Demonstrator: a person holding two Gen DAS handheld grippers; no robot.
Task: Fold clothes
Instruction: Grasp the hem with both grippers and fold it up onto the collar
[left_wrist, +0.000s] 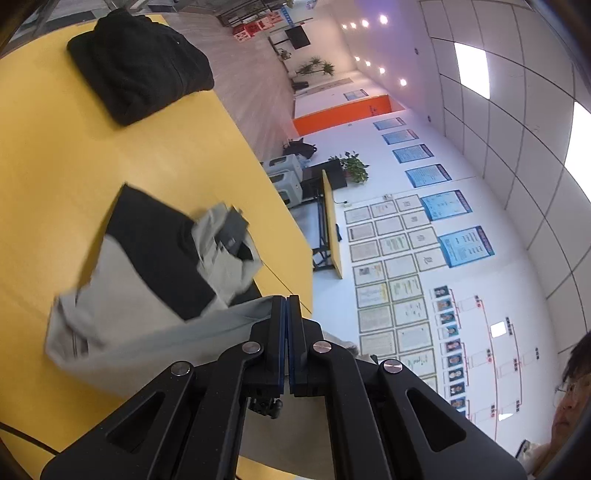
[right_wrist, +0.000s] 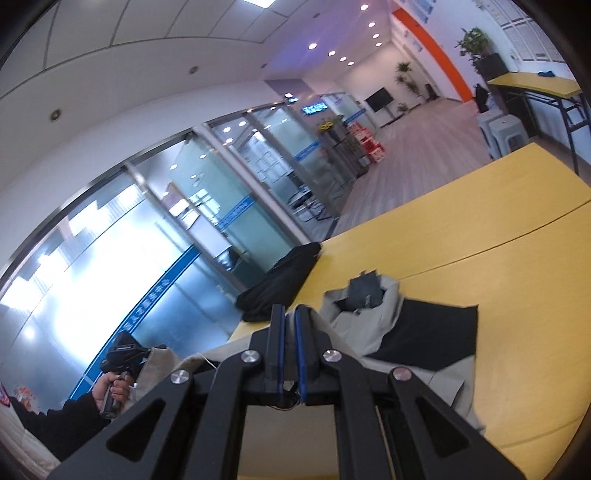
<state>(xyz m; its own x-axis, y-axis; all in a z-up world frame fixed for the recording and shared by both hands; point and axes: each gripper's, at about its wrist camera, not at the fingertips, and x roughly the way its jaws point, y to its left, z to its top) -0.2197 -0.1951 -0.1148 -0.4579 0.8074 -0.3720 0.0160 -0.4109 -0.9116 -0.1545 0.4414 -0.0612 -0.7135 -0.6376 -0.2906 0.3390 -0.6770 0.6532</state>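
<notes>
A grey and black garment lies partly lifted on the yellow table. Its collar end is bunched at the far side. My left gripper is shut on the grey hem edge nearest the camera and holds it off the table. In the right wrist view the same garment spreads over the yellow table. My right gripper is shut on another part of the grey edge, which drapes over its fingers. The left gripper shows far left in the person's hand.
A folded black garment lies at the far end of the table; it also shows in the right wrist view at the table's edge. A seam line crosses the tabletop. Glass walls, another yellow table and white stools stand beyond.
</notes>
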